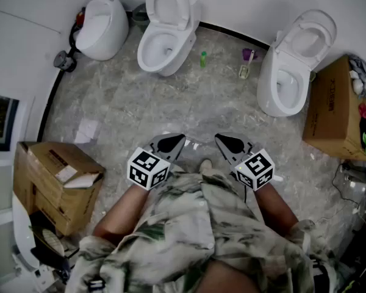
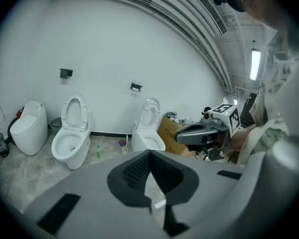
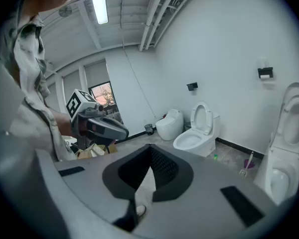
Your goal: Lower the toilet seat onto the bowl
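Observation:
Two white toilets stand against the far wall with seat and lid raised: a middle toilet (image 1: pixel 168 32) (image 2: pixel 72 133) (image 3: pixel 199 131) and a right toilet (image 1: pixel 296 63) (image 2: pixel 148 128) (image 3: pixel 284 153). Both grippers are held close to the person's body, far from either bowl. My left gripper (image 1: pixel 177 139) (image 2: pixel 149 153) has its jaws together with nothing between them. My right gripper (image 1: pixel 221 139) (image 3: pixel 150 147) is likewise shut and empty. Each one shows in the other's view: the right gripper (image 2: pixel 202 132) and the left gripper (image 3: pixel 102 127).
A third toilet (image 1: pixel 100 26) with its lid down stands at the far left, a small bin (image 1: pixel 64 60) beside it. A green bottle (image 1: pixel 203 58) and a purple brush (image 1: pixel 247 63) lie between the two open toilets. Cardboard boxes sit at left (image 1: pixel 58 185) and right (image 1: pixel 332 108).

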Available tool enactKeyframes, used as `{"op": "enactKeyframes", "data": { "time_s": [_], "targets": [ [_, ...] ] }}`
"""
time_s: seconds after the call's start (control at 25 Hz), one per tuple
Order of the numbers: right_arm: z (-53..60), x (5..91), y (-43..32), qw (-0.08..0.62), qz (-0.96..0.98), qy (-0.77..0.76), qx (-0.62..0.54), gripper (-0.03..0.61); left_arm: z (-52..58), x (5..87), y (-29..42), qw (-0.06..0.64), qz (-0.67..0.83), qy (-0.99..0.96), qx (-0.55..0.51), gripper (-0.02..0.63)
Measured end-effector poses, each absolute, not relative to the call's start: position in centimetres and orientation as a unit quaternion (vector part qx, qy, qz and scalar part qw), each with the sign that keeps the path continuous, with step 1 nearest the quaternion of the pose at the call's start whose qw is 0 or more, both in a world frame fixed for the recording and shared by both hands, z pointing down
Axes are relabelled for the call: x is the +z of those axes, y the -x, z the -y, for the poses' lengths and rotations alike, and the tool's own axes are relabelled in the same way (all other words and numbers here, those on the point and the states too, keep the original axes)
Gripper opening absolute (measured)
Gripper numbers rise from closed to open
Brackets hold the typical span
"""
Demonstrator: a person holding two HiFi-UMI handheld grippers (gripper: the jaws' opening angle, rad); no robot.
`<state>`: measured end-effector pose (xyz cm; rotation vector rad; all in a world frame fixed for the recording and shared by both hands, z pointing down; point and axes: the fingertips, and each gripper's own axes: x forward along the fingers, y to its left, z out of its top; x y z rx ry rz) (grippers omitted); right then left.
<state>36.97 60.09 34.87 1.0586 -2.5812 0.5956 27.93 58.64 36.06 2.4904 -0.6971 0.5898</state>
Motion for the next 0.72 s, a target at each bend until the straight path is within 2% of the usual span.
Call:
{"op": "enactKeyframes", "data": {
  "time_s": [0.36,0.72],
  "targets": [
    [-56.1,36.2,-35.1,0.154,0.899,-0.357,0.2,0.021,-55.4,37.0,-25.7,0.248,0.269,-0.91,0.195,0.023],
    [-46.7,36.2,-26.9,0.159,0.89,-0.379,0.195,0.032,-44.9,37.0,-17.4,0.242,0.242,-0.923,0.174,0.023]
  ]
}}
